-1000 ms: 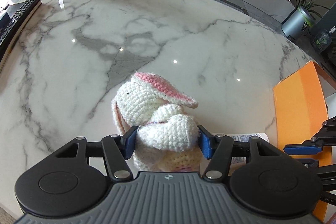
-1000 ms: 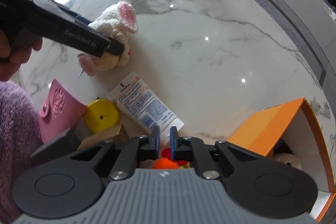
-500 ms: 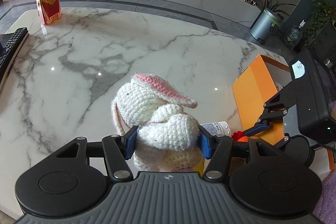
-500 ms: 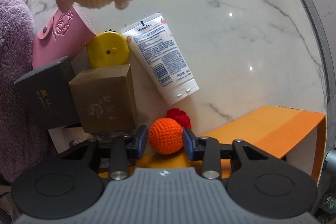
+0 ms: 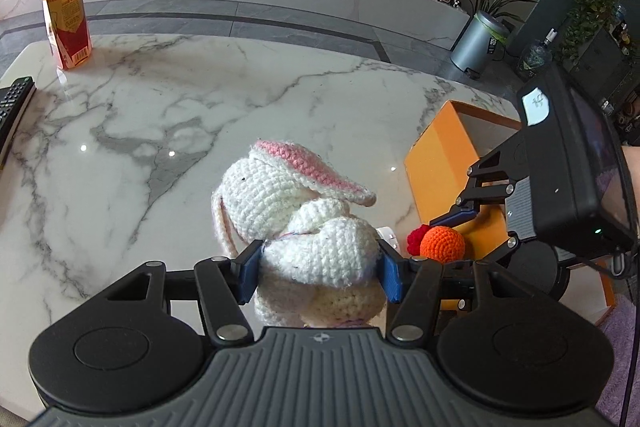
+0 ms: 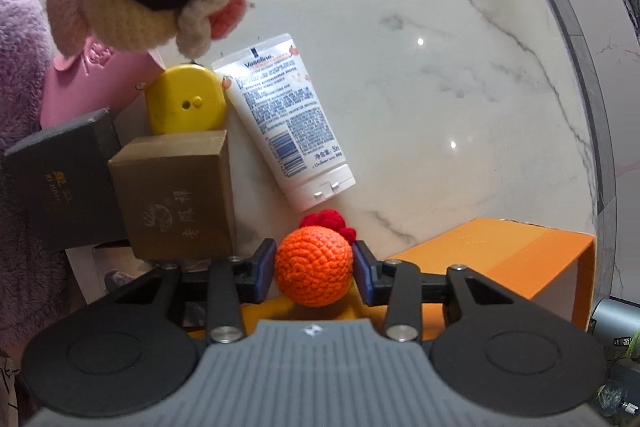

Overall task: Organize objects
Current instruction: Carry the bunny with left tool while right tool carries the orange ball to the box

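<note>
Lotion tube (image 6: 287, 131) beside brown box (image 6: 176, 195)

**Count of things on the marble table**

One crocheted rabbit (image 5: 298, 227), one orange crocheted ball (image 6: 314, 271), one lotion tube (image 6: 286, 131), two small boxes, brown (image 6: 176, 195) and black (image 6: 60, 187), one yellow case (image 6: 184, 103), one pink pouch (image 6: 92, 79), one orange box (image 5: 444, 163) at three o'clock, one drink bottle (image 5: 66, 21) at ten o'clock.

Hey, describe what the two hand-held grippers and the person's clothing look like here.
Each hand-held gripper is black with a ribbed grey housing, silver pivot pins and blue finger pads. The left hand-held gripper and the right hand-held gripper match. The right one's boxy black body carries a white label, a small green light and a black cable. The sleeve is fuzzy purple.
</note>
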